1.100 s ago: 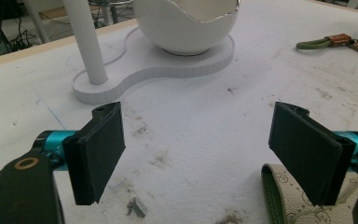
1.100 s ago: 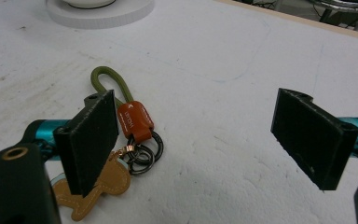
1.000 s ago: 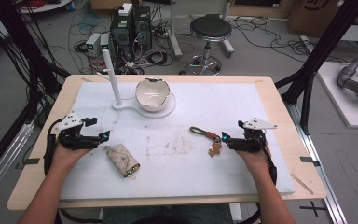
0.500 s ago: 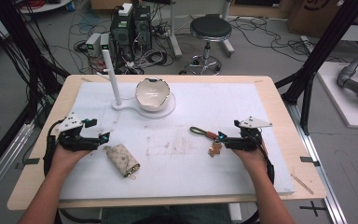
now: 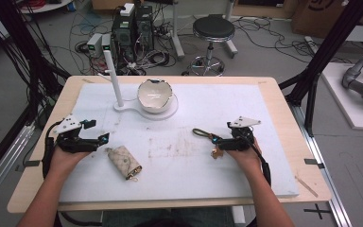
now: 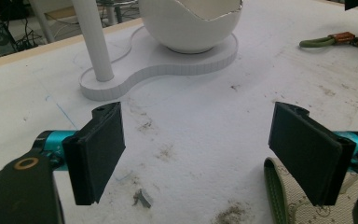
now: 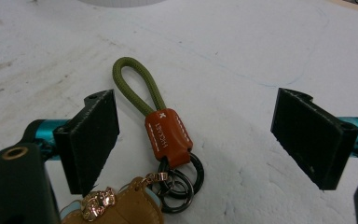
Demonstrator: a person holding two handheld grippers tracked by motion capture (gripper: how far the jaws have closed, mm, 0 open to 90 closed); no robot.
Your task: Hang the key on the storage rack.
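Compared with a moment ago, our right gripper (image 5: 216, 142) has edged forward, so the keychain (image 7: 167, 135) with its olive cord loop now lies between its wide-open jaws, ungrasped; we judge a pinch comes next. Our left gripper (image 5: 105, 138) has barely moved, jaws open and empty, just beside the patterned key pouch (image 5: 124, 162). The white mat (image 5: 217, 106) lies bare around both. The bowl (image 5: 155, 95) and post (image 5: 114, 77) stand well apart.

The right gripper (image 7: 196, 135) sits with its jaws wide apart over the white table surface (image 7: 242, 51). Between them lies a keychain (image 7: 168, 140): green cord loop, brown leather tab, black rings, and a tan charm at the bottom edge.
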